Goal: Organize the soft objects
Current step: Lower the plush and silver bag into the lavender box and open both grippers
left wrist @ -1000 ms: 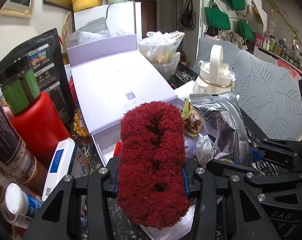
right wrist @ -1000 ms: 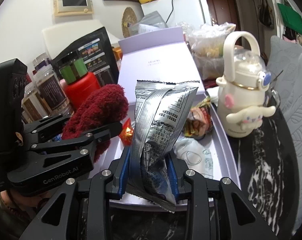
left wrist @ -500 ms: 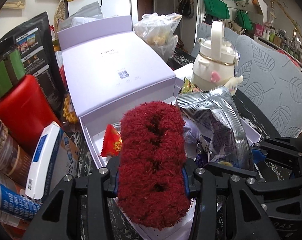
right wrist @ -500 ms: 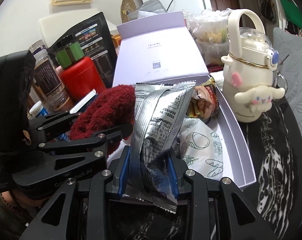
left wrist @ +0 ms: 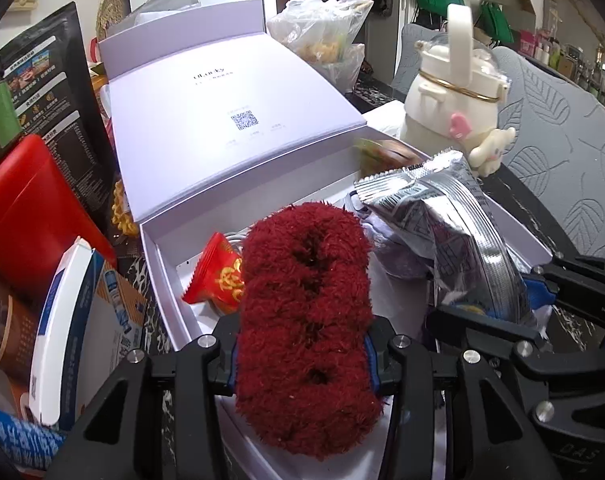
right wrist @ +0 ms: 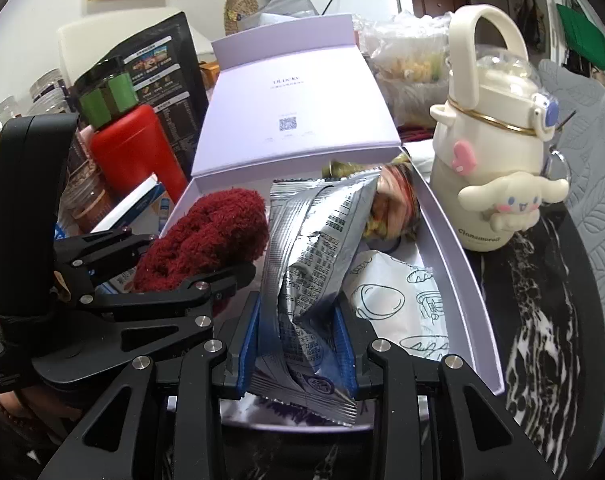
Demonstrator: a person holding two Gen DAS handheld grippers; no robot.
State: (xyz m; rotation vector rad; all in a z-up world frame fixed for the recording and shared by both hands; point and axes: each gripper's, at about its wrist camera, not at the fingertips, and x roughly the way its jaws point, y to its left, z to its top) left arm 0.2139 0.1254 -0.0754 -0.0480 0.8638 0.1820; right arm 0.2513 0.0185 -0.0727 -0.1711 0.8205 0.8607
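While both grippers hang over the open box, the contents stand as follows.

Left gripper: fingers pressed into both sides of a red fuzzy item, which stands up between them above the box's left end.
Right gripper: blue pads clamped narrow on the lower part of a silver snack packet; the packet rises tilted over the middle of the box.
Lavender box: open, lid leaning back behind it; rests on a dark marbled table.
Inside box: white printed wrapper at the right, a colourful snack bag at the far end, a small red packet at the left, just beside the fuzzy item.
Right of box: cream character bottle, upright, close to the box wall.
Left of box: red canister topped by a green-banded jar, black printed pouch behind, a blue-and-white carton near the box's corner.
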